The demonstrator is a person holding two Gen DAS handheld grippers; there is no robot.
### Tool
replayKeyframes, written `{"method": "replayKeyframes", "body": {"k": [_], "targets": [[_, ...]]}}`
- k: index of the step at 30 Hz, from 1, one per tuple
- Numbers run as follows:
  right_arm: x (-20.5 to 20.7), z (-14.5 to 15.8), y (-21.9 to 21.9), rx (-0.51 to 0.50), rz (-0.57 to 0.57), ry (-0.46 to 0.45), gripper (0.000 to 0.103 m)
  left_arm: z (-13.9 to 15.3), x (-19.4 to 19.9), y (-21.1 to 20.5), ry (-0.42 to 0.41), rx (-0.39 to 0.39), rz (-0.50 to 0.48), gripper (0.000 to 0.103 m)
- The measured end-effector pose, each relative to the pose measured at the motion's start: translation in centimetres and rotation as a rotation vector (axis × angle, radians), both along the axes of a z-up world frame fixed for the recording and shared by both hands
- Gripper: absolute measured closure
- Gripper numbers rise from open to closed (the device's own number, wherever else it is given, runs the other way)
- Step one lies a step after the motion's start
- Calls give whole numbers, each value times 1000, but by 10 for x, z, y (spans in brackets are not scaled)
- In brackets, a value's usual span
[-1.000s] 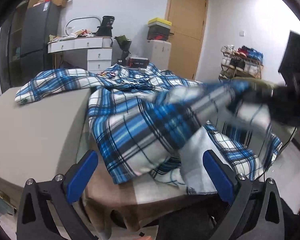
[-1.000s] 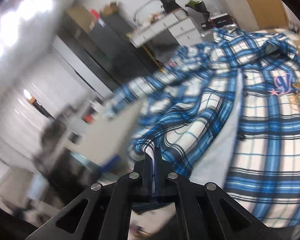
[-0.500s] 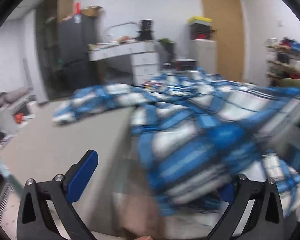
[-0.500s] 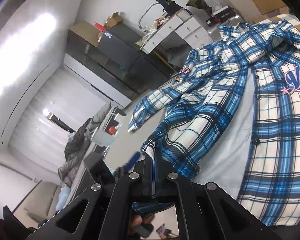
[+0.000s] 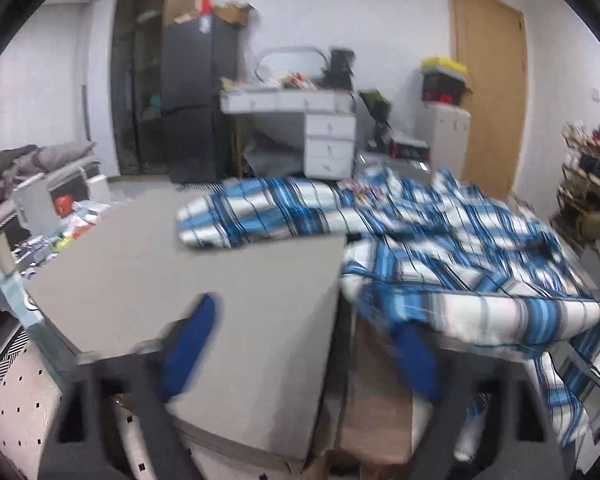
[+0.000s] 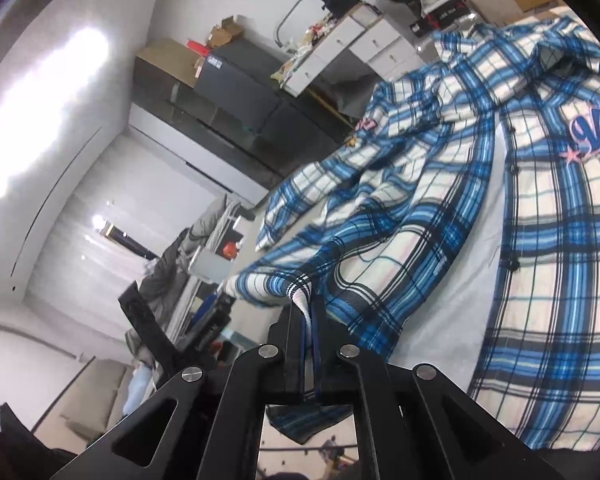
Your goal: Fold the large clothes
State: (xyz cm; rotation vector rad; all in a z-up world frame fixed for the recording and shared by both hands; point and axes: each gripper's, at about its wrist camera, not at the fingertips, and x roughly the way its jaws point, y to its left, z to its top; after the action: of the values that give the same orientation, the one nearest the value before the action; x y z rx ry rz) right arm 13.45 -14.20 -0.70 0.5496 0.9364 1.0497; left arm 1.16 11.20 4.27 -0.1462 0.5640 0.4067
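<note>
A blue, white and black plaid shirt (image 6: pixel 480 184) is seen spread open over a grey table (image 5: pixel 188 264), with a pale lining exposed along the button placket and pink embroidered lettering on the chest. One sleeve (image 5: pixel 260 212) is stretched out flat across the table top, apart from the bunched body of the garment.

A corner of the hem is pinched between the nearly closed pads of the right gripper (image 6: pixel 308 312) and is lifted slightly off the surface. The left gripper (image 5: pixel 300 352) is seen blurred, its jaws closing; the blue pads stand apart, and only the table edge is seen between them, the cloth lying just past the right-hand pad.

The left half of the table is left bare. The near table edge is overhung by the shirt on the right side.

From the left wrist view, a white desk (image 5: pixel 300 120), a dark cabinet (image 5: pixel 196 92) and a wooden door (image 5: pixel 488 88) are shown behind the table. Only in the right wrist view are the chest embroidery and the clamped hem made plain.
</note>
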Motion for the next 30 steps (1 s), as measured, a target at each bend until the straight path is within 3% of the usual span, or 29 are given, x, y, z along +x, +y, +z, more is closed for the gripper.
{"method": "replayKeyframes", "body": {"k": [2, 3, 10, 12, 16, 17, 19, 21, 24, 25, 27, 29, 30], "targets": [[-1, -5, 0, -7, 9, 12, 99, -6, 7, -6, 48, -3, -65, 94], [-2, -9, 1, -14, 14, 20, 99, -7, 7, -10, 60, 5, -87, 100], [-3, -28, 2, -91, 28, 43, 98, 0, -7, -22, 73, 129, -122, 102], [-4, -37, 7, -176, 48, 41, 95, 0, -10, -21, 94, 191, -123, 102], [-7, -60, 7, -325, 46, 53, 81, -12, -13, -17, 196, 326, -123, 102], [-6, -66, 4, -332, 50, 80, 69, -17, -14, -16, 224, 356, -127, 102], [-6, -74, -6, -307, 46, 116, 65, -24, -16, -14, 263, 392, -124, 102], [-7, -74, -21, -278, 20, 108, 65, -28, -22, -10, 282, 370, -128, 102], [-12, -62, -61, -225, -96, 35, 55, -26, -35, -5, 237, 208, -190, 102], [-14, -55, -76, -219, -146, 0, 49, -25, -38, -4, 214, 136, -217, 100], [-22, -40, -114, -232, -302, -94, 43, -24, -41, -5, 177, 28, -247, 78], [-27, -29, -152, -280, -467, -170, 28, -20, -39, -10, 128, -34, -257, 26], [-30, -26, -170, -311, -545, -198, 27, -17, -38, -13, 97, -48, -257, 19]]}}
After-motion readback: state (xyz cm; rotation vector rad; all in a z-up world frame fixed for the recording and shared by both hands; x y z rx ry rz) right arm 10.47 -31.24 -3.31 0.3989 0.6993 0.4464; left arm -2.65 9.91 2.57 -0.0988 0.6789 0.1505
